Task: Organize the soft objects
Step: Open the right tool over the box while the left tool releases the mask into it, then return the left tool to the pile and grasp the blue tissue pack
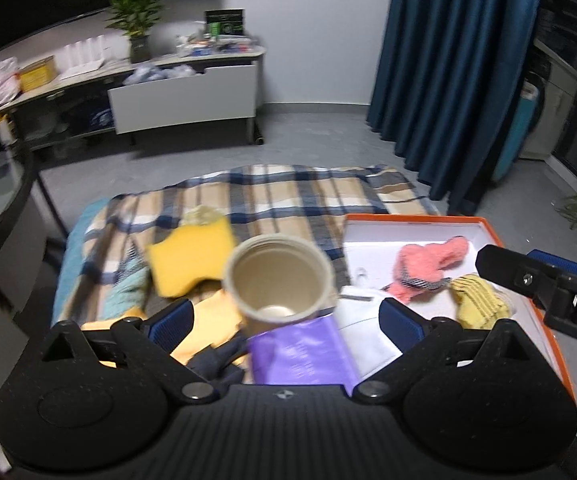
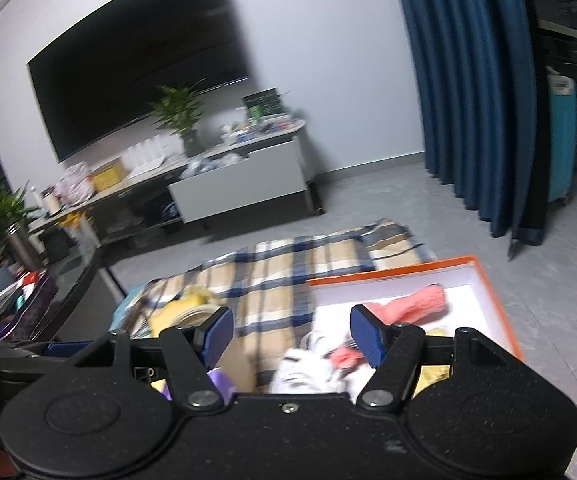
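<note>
**Two open claws hovering over a plaid blanket and an orange box of soft things**

A plaid blanket (image 1: 272, 196) is lying across the middle of the left wrist view, spread on a grey floor. At the right of that frame an orange-rimmed box (image 1: 416, 219) with a white inside is sitting on the blanket's right edge. Inside the box a pink fuzzy sock (image 1: 428, 264) is lying with its long axis running from lower left to upper right, and a yellow knitted piece (image 1: 476, 300) is resting just below and right of it. A white cloth (image 1: 362, 320) is lying at the box's lower left edge, near the bottom centre of the frame.

Left of the box, on the blanket, a yellow sponge-like pad (image 1: 190, 258) is lying at centre left, with an orange cloth (image 1: 212, 320) below it and a dark cloth (image 1: 216, 360) lower still. A tan paper cup (image 1: 278, 280) is standing open-mouthed at centre, touching a purple packet (image 1: 300, 352) below it.

The left claw (image 1: 284, 322) is spread apart and holding nothing; the cup and packet are sitting between its fingers, and the loose yellow and orange pieces are lying just to its left, so this claw seems nearer to them. The right claw (image 2: 292, 336) is also spread apart and empty, hovering over the box's left edge, with the white cloth directly ahead and the pink sock to its upper right.
</note>
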Demonstrator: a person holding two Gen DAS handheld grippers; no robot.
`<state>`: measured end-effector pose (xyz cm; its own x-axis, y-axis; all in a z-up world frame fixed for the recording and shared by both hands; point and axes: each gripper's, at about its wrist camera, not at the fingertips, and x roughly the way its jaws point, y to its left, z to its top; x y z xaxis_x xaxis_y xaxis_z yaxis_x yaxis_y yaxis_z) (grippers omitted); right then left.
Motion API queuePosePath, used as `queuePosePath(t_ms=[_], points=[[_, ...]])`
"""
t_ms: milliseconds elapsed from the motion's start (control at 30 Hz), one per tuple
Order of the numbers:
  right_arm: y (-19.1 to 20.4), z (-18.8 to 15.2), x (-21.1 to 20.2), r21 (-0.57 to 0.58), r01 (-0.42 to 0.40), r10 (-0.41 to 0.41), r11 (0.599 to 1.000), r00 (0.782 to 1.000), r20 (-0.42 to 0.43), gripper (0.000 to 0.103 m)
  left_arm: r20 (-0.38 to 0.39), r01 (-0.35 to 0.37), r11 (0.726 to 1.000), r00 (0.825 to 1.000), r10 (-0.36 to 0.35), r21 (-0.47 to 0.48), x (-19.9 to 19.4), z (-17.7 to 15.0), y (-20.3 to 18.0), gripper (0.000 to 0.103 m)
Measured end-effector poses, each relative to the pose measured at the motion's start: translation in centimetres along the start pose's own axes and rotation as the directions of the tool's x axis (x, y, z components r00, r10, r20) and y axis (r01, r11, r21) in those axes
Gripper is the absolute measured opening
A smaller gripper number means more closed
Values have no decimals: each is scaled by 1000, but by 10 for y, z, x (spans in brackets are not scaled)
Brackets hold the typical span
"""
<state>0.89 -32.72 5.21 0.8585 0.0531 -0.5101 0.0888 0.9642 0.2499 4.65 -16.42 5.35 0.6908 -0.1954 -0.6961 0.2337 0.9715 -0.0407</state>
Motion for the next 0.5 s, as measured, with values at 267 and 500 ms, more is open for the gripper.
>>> queuePosePath(t_ms=[267,500], points=[[34,-10,8,-53,-57,55,997,998,-41,78,8,-32,997,999,32,-65,-9,-11,30,102],[57,-19,16,-88,-96,89,992,993,-78,78,2,-57,992,998,58,-115,-11,-18,52,101]])
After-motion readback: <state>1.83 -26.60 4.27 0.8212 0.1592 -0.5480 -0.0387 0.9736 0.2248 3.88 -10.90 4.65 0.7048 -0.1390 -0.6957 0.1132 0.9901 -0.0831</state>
